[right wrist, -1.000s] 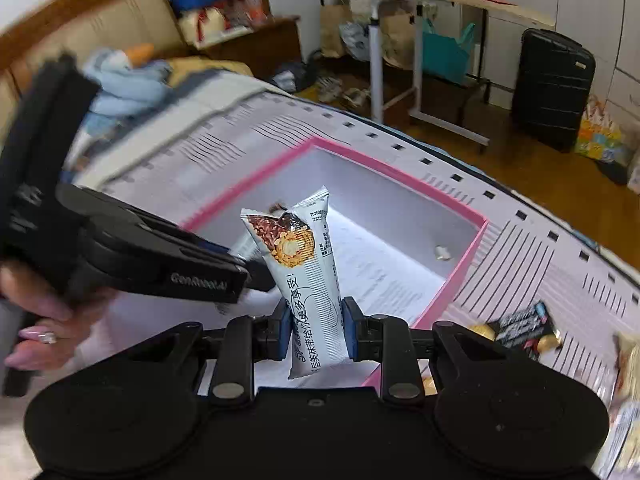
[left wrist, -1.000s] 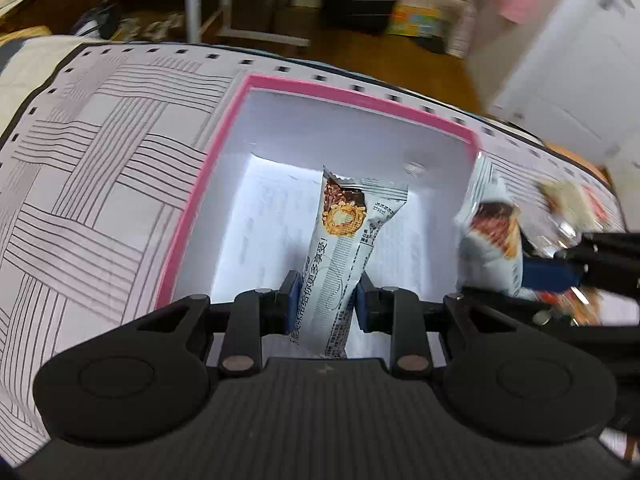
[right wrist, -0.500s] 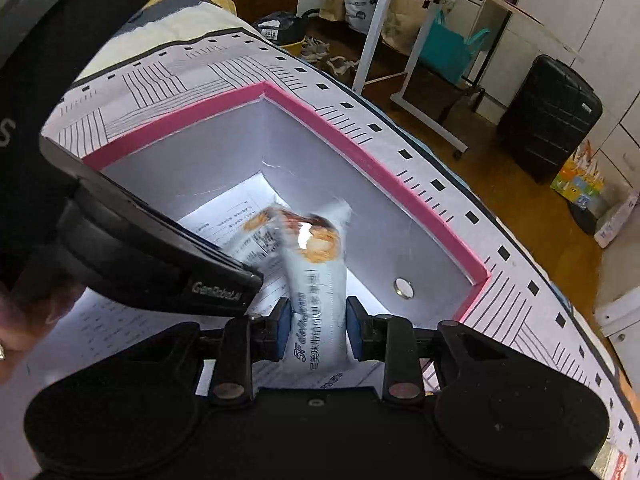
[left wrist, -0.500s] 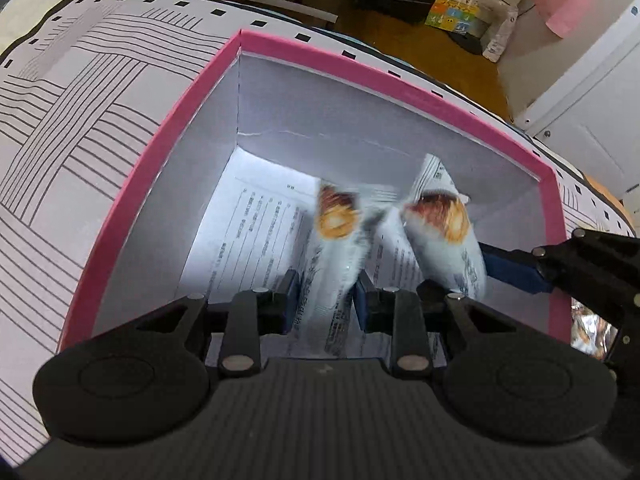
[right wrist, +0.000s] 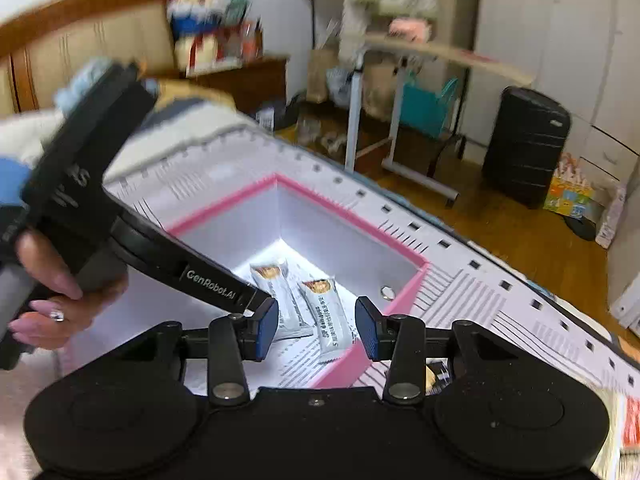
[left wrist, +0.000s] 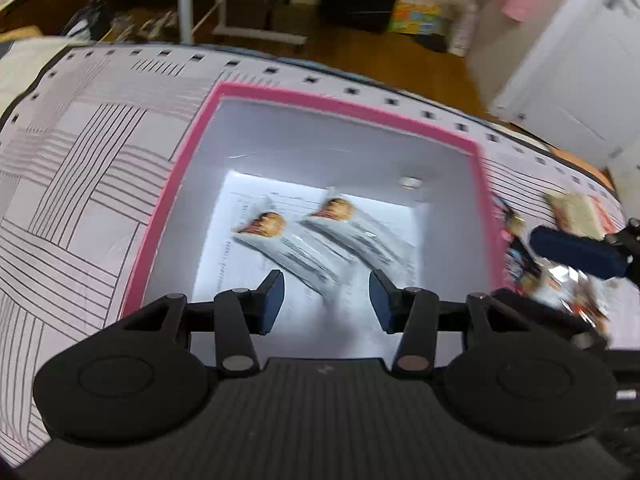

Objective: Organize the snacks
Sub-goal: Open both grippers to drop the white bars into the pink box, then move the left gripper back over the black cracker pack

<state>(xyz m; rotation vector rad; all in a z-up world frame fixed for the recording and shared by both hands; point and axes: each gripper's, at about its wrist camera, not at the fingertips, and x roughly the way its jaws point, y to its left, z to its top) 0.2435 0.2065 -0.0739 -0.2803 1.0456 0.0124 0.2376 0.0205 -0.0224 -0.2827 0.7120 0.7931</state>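
**2 snack bars lie in the box; the loose snacks sit off to the right**

A pink-rimmed cardboard box with white inner walls (left wrist: 352,110) sits on a white bedcover printed with black line patterns (left wrist: 80,184). On a printed paper sheet lining its floor lie 2 silver-wrapped snack bars with brown-and-orange picture ends, the left bar (left wrist: 276,240) and the right bar (left wrist: 352,232). They lie flat, side by side and roughly parallel, long axes running from the far left toward the near right in the left wrist view.

The left gripper (left wrist: 326,300) hovers above the near edge of the box, its blue-padded fingers spread wide, holding nothing. The right gripper (right wrist: 316,328) hovers over the near right corner, also spread wide and empty.

The remaining loose wrapped snacks (left wrist: 560,272) lie on the bedcover outside the box, just beyond its right wall. One blue pad of the right gripper shows directly above them, so the right hand appears much nearer to that pile. Motion blur hides the individual wrappers and their orientation.
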